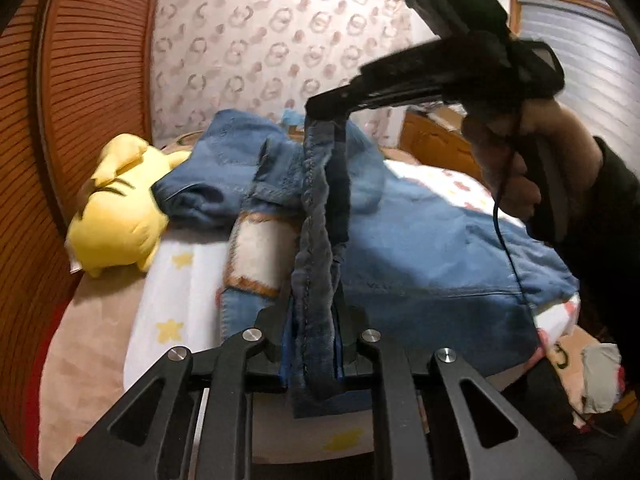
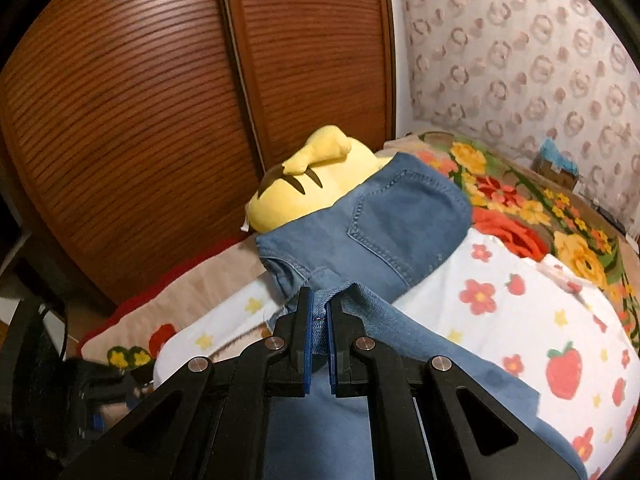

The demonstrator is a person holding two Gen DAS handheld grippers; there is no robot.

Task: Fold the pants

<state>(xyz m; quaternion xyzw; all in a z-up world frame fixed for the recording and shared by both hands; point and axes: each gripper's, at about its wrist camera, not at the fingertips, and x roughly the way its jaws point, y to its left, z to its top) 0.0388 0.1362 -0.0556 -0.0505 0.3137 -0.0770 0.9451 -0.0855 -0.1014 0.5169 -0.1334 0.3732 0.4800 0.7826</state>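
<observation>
Blue denim pants (image 1: 420,248) lie rumpled across the bed. A thick seamed edge of them runs as a taut strip from my left gripper (image 1: 316,344) up to my right gripper (image 1: 326,114). The left gripper is shut on that edge at the bottom of the left wrist view. A person's hand (image 1: 504,168) holds the right gripper, whose tips pinch the strip's far end. In the right wrist view, my right gripper (image 2: 319,316) is shut on a fold of denim. The pants (image 2: 392,232), back pocket up, stretch beyond it toward the plush toy.
A yellow plush toy (image 1: 116,216) (image 2: 312,188) lies at the bed's far end, partly under the denim. A white printed sheet (image 2: 520,320) and a floral blanket (image 2: 520,208) cover the bed. Brown slatted wardrobe doors (image 2: 140,120) stand close behind. A grey cloth (image 1: 600,376) lies at the right.
</observation>
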